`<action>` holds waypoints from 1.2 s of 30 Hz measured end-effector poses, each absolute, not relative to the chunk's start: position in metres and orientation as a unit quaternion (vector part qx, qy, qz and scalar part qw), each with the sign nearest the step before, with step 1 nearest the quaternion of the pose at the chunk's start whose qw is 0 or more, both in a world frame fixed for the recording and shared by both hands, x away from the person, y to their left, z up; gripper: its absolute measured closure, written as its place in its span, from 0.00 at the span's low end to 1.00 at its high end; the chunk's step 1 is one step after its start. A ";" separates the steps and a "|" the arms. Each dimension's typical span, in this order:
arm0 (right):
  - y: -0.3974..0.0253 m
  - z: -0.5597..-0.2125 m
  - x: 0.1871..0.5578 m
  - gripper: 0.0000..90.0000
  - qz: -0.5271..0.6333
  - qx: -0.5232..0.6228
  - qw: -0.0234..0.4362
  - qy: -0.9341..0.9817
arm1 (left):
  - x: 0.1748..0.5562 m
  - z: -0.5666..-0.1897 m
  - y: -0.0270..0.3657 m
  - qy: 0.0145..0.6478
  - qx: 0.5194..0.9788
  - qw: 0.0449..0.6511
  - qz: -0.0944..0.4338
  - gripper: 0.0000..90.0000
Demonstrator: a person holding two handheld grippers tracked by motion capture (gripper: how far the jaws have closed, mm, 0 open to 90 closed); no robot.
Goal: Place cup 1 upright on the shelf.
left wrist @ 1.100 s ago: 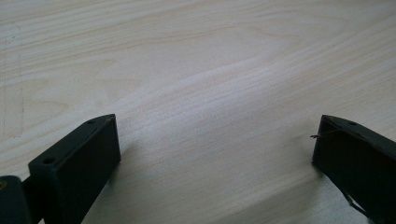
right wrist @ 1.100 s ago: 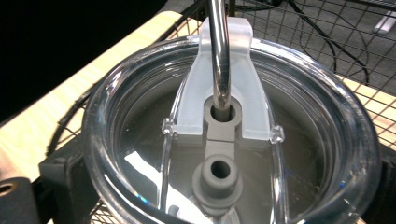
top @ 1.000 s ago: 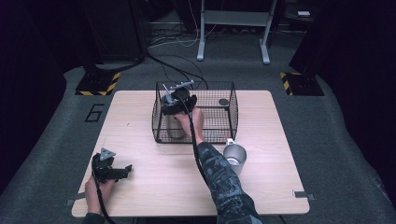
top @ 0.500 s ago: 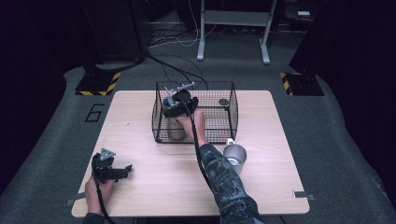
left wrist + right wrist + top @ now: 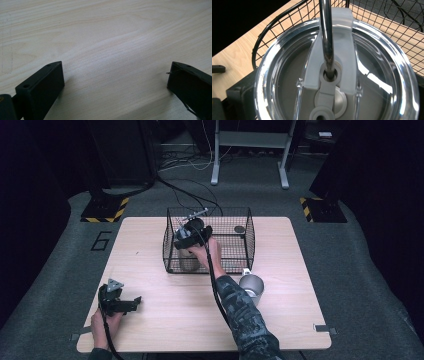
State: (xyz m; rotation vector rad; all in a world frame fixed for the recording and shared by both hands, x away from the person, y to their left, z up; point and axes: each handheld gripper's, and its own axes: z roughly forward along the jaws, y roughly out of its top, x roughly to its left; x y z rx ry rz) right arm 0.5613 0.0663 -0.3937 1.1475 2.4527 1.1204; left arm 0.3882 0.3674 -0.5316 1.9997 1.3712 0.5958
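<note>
Right gripper [image 5: 189,236] down inside the wire basket [image 5: 247,237] at frame centre, jaws clamped on a lidded tumbler [image 5: 337,75], metal straw [image 5: 326,37] through the clear lid. Left gripper [image 5: 120,302] at lower left, jaws wide apart over bare table [image 5: 112,50]. Second steel cup [image 5: 251,285] just outside the basket, lower right.

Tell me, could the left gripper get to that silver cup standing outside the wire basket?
Probably yes: the left gripper rests open on bare table, and the cup stands outside the basket, though the person's right forearm lies between.

"6" on floor mat [image 5: 101,240], left of table.
</note>
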 end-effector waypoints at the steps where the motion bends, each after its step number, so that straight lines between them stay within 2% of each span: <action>1: 0.066 -0.393 0.561 0.00 0.379 0.385 0.109 0.834 | 0.388 -0.532 0.367 0.521 0.760 0.317 0.226 0.01; 8: 0.062 -0.382 0.553 0.00 0.387 0.375 0.116 0.834 | 0.388 -0.532 0.367 0.521 0.760 0.317 0.227 0.01; 20: 0.030 -0.360 0.534 0.00 0.415 0.355 0.117 0.829 | 0.388 -0.531 0.368 0.520 0.762 0.315 0.224 0.01; 36: -0.021 -0.351 0.480 0.00 0.419 0.330 0.129 0.836 | 0.388 -0.531 0.368 0.520 0.762 0.315 0.224 0.01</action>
